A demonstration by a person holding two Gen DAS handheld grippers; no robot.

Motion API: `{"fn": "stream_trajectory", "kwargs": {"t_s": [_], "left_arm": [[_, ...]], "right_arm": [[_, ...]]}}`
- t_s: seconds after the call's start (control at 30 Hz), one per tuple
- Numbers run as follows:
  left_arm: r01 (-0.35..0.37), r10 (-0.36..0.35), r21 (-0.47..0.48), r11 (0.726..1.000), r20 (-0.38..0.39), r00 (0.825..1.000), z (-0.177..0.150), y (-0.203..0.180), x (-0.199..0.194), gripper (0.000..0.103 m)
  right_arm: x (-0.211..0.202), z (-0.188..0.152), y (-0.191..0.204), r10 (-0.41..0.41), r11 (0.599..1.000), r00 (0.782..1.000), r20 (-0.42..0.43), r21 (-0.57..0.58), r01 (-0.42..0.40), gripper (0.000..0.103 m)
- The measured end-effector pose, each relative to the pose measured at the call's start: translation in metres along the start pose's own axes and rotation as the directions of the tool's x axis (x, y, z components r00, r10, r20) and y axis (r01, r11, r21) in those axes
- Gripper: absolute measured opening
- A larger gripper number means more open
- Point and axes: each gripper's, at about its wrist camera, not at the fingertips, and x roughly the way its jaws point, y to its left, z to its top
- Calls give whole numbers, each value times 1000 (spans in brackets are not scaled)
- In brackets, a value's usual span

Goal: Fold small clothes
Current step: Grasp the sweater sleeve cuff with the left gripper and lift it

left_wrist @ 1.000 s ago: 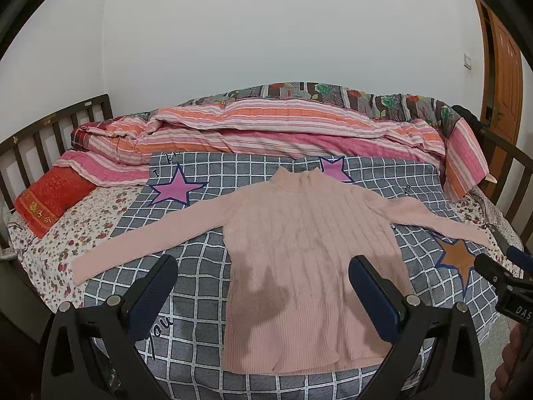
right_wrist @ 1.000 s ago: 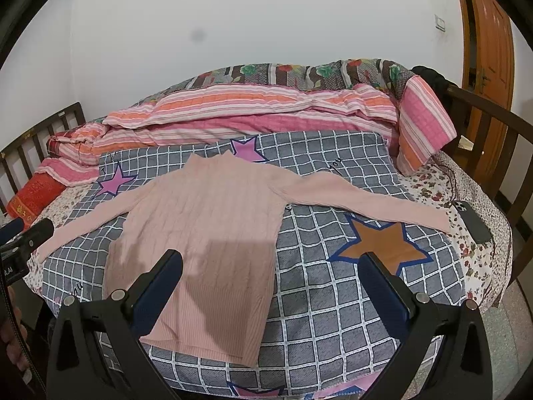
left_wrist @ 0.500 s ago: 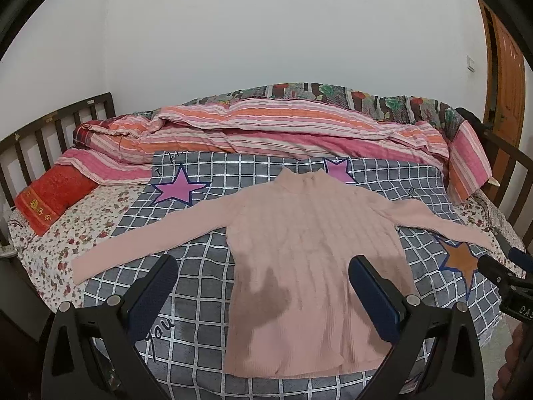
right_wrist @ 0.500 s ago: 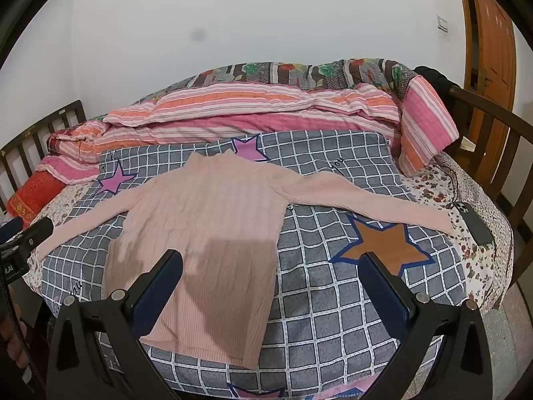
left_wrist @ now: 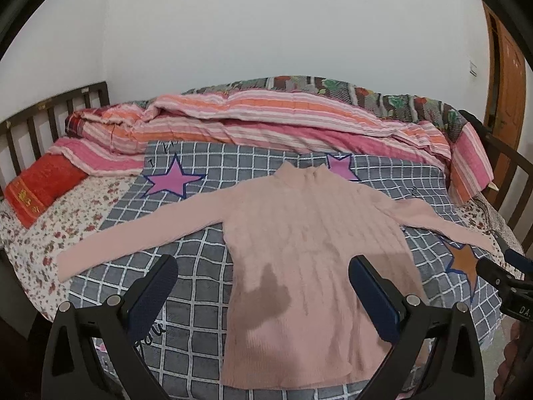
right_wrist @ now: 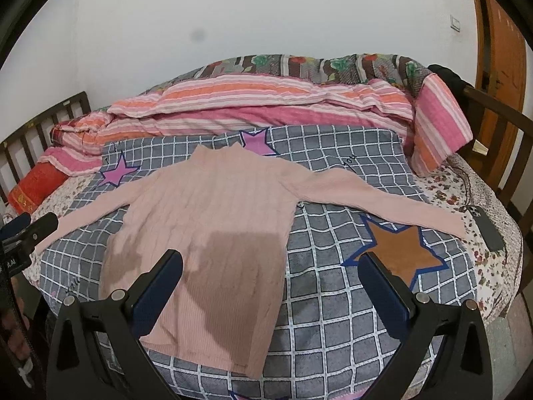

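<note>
A pink ribbed sweater (left_wrist: 309, 243) (right_wrist: 213, 223) lies flat on a grey checked blanket (left_wrist: 196, 303), collar toward the wall, both sleeves spread out to the sides. My left gripper (left_wrist: 263, 266) hovers open above the sweater's lower half, nothing between its blue pads. My right gripper (right_wrist: 271, 260) is open too, over the sweater's right hem edge and the blanket beside it. In each view the other gripper shows at the frame's side edge.
Striped quilts (left_wrist: 266, 123) are heaped along the wall. A red cushion (left_wrist: 40, 186) lies at the left, a dark phone (right_wrist: 488, 230) on the floral sheet at the right. Wooden bed rails (right_wrist: 493, 123) stand at both ends, an orange door (right_wrist: 499, 43) beyond.
Both views have tilted slightly upward, so the sweater sits a little lower in frame. The sweater has not moved and both grippers stay open.
</note>
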Motion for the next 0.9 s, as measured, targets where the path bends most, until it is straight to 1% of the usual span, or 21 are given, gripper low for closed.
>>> {"fn": "stream_trajectory", "kwargs": {"t_s": [0.07, 0.17, 0.23, 0.3, 0.37, 0.4, 0.47, 0.5, 0.53, 0.57, 0.63, 0.7, 0.8, 0.83, 0.87, 0.9], "left_arm": [[7, -8, -34, 999, -30, 1000, -3, 13, 15, 103], [7, -14, -116, 993, -58, 998, -11, 40, 38, 103], [-7, -7, -184, 983, -80, 997, -19, 64, 55, 103], [-38, 13, -270, 962, -93, 996, -28, 95, 72, 103], [-69, 36, -343, 937, -102, 994, -36, 123, 83, 102], [-96, 56, -389, 916, -113, 992, -41, 143, 90, 102], [-147, 100, -444, 884, -127, 987, -50, 173, 97, 98], [-174, 126, -476, 862, -130, 983, -55, 190, 100, 94], [-191, 142, -512, 838, -134, 981, -61, 207, 103, 93], [-206, 152, -547, 812, -143, 978, -67, 225, 107, 92], [-222, 169, -604, 765, -143, 975, -76, 253, 111, 85], [-230, 189, -649, 726, -134, 973, -83, 276, 116, 84], [-241, 208, -685, 687, -132, 969, -85, 304, 128, 75], [-242, 218, -701, 671, -125, 968, -85, 313, 131, 74], [-243, 227, -710, 661, -120, 967, -84, 320, 134, 73], [-255, 242, -711, 655, -122, 962, -82, 325, 136, 68]], "right_arm": [[8, -2, 1, -10, 1000, 1000, 0, -1, 10, 103], [23, -6, 1, -12, 1000, 1000, -2, -4, 12, 103], [35, -8, 0, -9, 1000, 1000, -2, -1, 9, 103], [46, -9, -1, 0, 1000, 1000, -1, 2, 0, 103], [59, -11, -2, 15, 1000, 1000, -10, 6, -15, 103], [66, -11, -2, 27, 1000, 999, -18, 9, -27, 103], [82, -12, -3, 54, 998, 997, -49, 19, -53, 103], [91, -12, -3, 66, 998, 996, -67, 24, -65, 103], [97, -13, -3, 70, 997, 995, -75, 26, -68, 103], [101, -14, -4, 69, 997, 994, -79, 28, -67, 103], [114, -16, -3, 68, 997, 994, -88, 29, -66, 103], [125, -16, -1, 66, 998, 993, -101, 24, -63, 103], [140, -15, 2, 65, 998, 990, -124, 9, -65, 103], [142, -15, 3, 64, 998, 990, -128, 6, -64, 103], [145, -15, 4, 63, 998, 989, -132, 5, -63, 103], [147, -15, 5, 64, 998, 989, -135, 7, -63, 103]]}}
